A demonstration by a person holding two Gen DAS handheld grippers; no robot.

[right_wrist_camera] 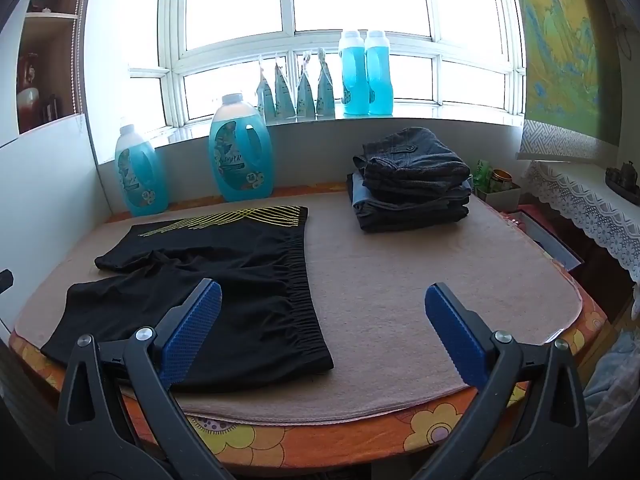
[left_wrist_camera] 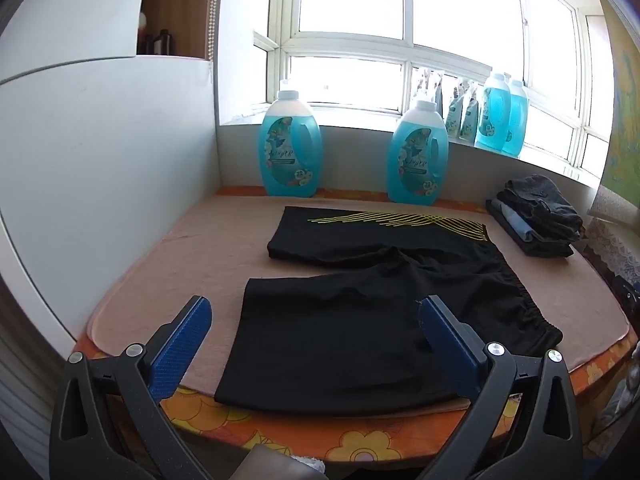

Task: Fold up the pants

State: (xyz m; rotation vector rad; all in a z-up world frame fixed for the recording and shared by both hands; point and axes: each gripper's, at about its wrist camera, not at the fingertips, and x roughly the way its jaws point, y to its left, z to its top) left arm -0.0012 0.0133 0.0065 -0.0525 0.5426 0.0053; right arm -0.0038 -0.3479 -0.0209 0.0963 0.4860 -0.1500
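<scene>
Black shorts w/ yellow stripe pattern [right_wrist_camera: 224, 264] are spread flat on the beige mat [right_wrist_camera: 400, 300], left-near part. Left gripper [left_wrist_camera: 316, 312] and right gripper [right_wrist_camera: 323, 300] are held wide apart, nothing clamped. Folded dark clothes stack [right_wrist_camera: 412, 184] is seen far right.

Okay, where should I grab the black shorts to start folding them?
Take the black shorts at the near corners: the near leg's hem corner with the left tool, the waistband's near corner with the right tool. Come from the table's front edge; they lie flat, both legs pointing left.
</scene>
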